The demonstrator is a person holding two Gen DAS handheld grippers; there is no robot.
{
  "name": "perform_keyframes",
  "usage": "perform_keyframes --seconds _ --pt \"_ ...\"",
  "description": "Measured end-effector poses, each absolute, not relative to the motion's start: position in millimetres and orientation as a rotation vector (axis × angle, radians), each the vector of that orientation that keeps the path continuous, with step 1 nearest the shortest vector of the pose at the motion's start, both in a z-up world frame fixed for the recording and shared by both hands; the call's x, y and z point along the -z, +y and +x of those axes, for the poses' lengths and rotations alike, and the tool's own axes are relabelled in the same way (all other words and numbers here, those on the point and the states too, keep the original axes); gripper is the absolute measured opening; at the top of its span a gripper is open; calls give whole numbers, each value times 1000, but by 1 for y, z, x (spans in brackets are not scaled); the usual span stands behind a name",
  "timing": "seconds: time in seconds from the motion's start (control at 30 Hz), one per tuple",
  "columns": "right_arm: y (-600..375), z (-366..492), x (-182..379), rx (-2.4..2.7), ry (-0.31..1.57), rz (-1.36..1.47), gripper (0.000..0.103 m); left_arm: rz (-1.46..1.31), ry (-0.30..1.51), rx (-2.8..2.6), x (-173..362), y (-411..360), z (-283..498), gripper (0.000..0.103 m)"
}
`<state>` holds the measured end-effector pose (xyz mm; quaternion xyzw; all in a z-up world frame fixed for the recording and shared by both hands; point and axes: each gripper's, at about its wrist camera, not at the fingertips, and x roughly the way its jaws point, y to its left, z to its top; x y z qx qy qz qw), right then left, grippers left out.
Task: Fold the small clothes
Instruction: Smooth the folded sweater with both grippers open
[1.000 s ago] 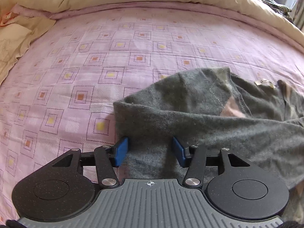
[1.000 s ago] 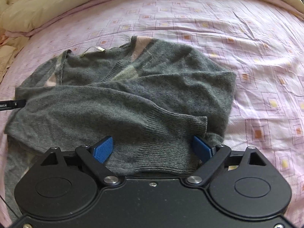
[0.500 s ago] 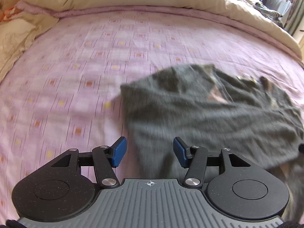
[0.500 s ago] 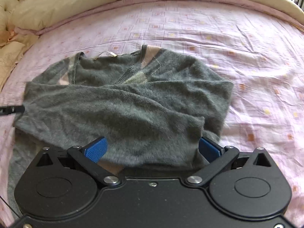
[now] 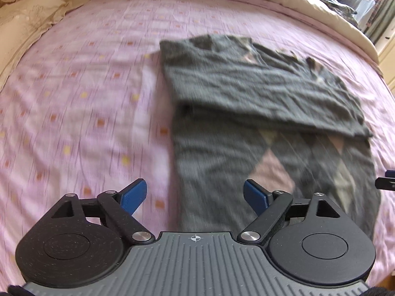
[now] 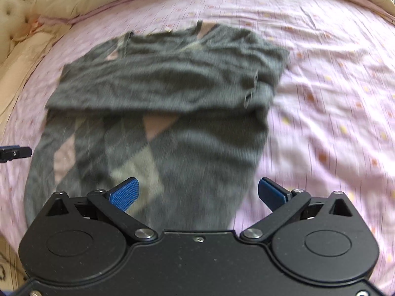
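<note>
Grey sweater (image 5: 259,103) on bedsheet (image 5: 86,98), no legible writing

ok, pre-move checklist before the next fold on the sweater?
1. Left tool open, nothing held: ok.
2. Right tool open, nothing held: ok.
3. Sweater lying on the bedsheet, sleeves folded across the chest: ok.
4. Near hem visible for a grasp: cannot tell, hidden behind both tools.
5. Folded sleeve edge straight: not ok, its cuff end is bunched.
6. Images sharp enough to aim: not ok, motion blur.
</note>
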<state>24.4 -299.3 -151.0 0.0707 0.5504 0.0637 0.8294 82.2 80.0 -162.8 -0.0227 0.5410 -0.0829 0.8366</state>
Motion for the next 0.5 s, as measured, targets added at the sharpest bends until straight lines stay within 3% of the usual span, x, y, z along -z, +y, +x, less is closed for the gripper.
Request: perform_keyframes --seconds 0.5 --pt "-282 -64 184 -230 1327 78 102 11 1268 211 191 76 -5 85"
